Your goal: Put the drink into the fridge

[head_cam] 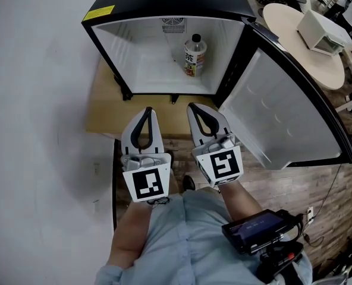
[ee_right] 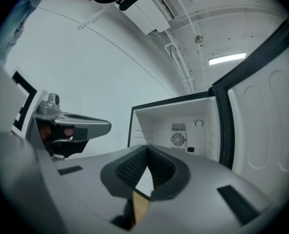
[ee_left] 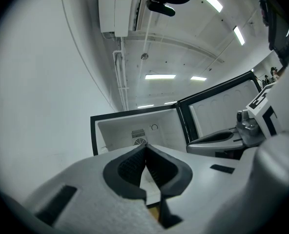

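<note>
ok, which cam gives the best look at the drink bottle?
Head view: the bottle stands upright inside the open fridge, with its cap and label visible. The left and right gripper views show only the fridge's interior and back wall. No bottle appears in either.

A yellow sticker (head_cam: pixel 99 13) on the top left corner of the open fridge (head_cam: pixel 113 52) carries print too small to read. The drink bottle (head_cam: pixel 195 45) standing inside the fridge bears a label (head_cam: pixel 191 62) with dark characters, likewise illegible.
</note>
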